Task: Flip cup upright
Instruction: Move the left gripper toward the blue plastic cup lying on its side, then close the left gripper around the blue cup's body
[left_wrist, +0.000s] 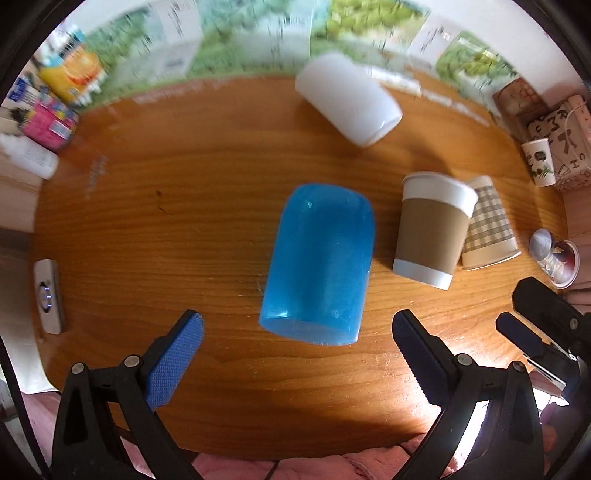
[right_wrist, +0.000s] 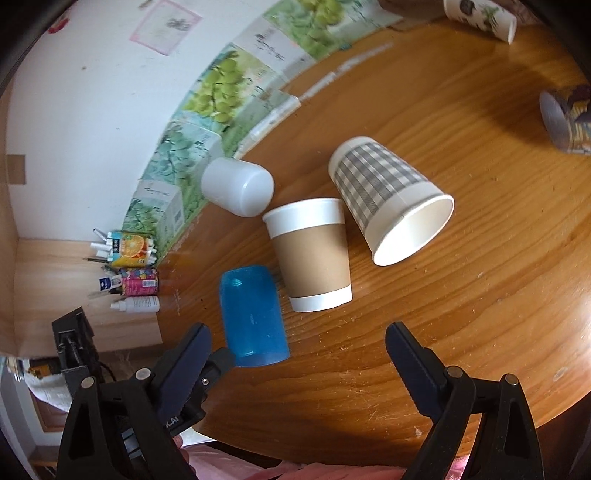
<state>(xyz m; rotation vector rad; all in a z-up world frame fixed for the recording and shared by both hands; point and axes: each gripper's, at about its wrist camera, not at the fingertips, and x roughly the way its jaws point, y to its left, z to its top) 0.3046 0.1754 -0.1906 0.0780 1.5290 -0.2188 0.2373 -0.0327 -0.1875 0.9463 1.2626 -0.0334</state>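
Observation:
A translucent blue cup (left_wrist: 319, 262) lies on its side on the round wooden table (left_wrist: 166, 206), straight ahead of my left gripper (left_wrist: 297, 325), which is open and empty with its blue-padded fingers (left_wrist: 177, 363) just short of the cup. The blue cup also shows in the right wrist view (right_wrist: 253, 315). My right gripper (right_wrist: 299, 332) is open and empty, a little short of a brown-sleeved paper cup (right_wrist: 312, 254) and a grey checked paper cup (right_wrist: 391, 206), both lying on their sides. A white plastic cup (right_wrist: 238, 186) lies on its side farther back.
Green printed cartons (right_wrist: 221, 92) line the table's far edge by the wall. Small bottles and a juice box (right_wrist: 129, 249) stand to the left. A printed paper cup (left_wrist: 539, 162) stands upright at the right. Another printed cup (right_wrist: 567, 120) lies on its side. A grey remote (left_wrist: 50, 295) lies at the left edge.

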